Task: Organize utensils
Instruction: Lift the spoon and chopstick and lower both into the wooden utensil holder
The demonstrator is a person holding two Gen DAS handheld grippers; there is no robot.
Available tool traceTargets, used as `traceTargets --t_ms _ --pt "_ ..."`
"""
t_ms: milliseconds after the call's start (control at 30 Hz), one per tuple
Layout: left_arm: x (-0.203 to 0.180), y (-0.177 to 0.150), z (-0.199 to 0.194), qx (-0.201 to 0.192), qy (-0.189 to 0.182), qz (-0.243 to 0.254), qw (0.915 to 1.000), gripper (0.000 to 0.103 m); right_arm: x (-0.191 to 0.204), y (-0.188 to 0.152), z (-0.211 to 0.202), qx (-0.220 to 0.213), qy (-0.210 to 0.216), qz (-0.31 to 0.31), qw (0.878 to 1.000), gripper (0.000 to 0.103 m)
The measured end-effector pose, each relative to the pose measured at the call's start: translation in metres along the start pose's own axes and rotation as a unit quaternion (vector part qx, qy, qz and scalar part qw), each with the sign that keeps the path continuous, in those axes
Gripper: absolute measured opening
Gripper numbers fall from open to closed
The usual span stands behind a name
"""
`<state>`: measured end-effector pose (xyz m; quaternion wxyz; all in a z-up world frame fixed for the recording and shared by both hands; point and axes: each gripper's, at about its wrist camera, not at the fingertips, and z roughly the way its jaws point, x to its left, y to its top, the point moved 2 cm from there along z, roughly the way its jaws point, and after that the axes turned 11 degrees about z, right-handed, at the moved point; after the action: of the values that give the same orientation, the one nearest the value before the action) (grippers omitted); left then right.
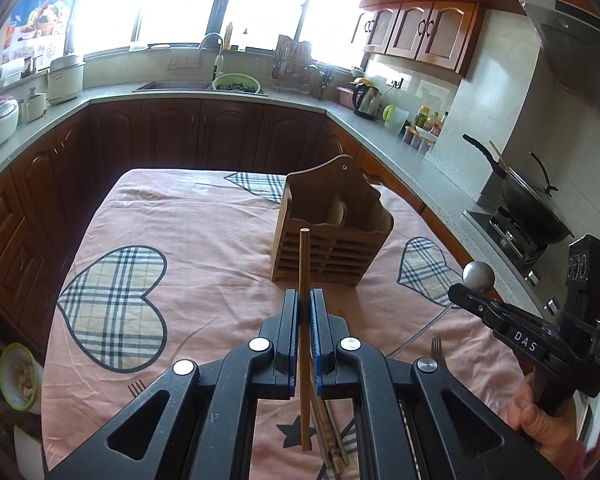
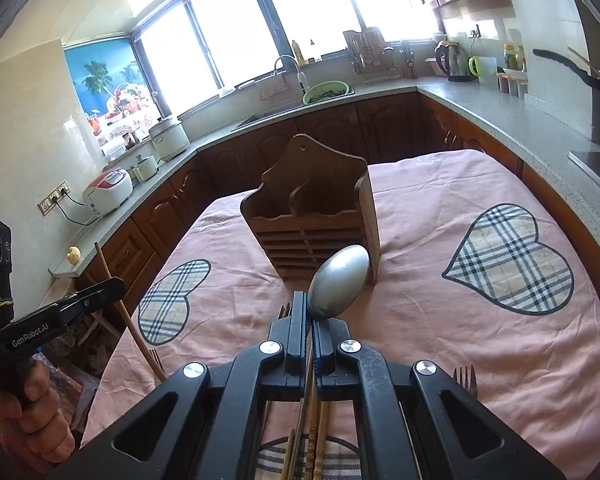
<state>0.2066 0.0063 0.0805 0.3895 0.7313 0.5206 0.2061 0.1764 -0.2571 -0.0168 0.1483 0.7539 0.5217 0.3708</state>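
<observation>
Just short of the wooden holder point(image 1: 332, 224), my left claw point(image 1: 305, 304) is closed on a single wooden chopstick point(image 1: 304, 320), pinched about midway, its tip pointing up in front of the slatted face. I judge it light, stiff and smooth, likely to pivot in a mid-shaft pinch. My right claw point(image 2: 311, 312) is clamped on the handle of a metal spoon point(image 2: 339, 282) right below the bowl; it looks heavier and slippery, and the bowl hangs close to the holder's front lower corner. Below the claws, more chopsticks point(image 2: 314, 440) and forks point(image 2: 465, 378) lie on the pink cloth point(image 2: 440, 320) covering the surface. Beyond the holder the cloth runs open to its far edge; both compartments seem reachable from above, with the tall back panel limiting overshoot.
</observation>
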Motion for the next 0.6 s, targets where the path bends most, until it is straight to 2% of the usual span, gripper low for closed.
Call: traceTargets --t_ms 300,600 --pt "0.003 0.013 -0.014 -0.052 0.009 0.003 0.9986 0.004 0.0 0.018 -0.005 -0.03 0.001 -0.003 1.0 0.002" --pt "0.009 0.034 -0.006 -0.088 0.019 0.0 0.9959 0.004 0.004 0.053 -0.005 -0.072 -0.005 -0.014 0.997 0.002"
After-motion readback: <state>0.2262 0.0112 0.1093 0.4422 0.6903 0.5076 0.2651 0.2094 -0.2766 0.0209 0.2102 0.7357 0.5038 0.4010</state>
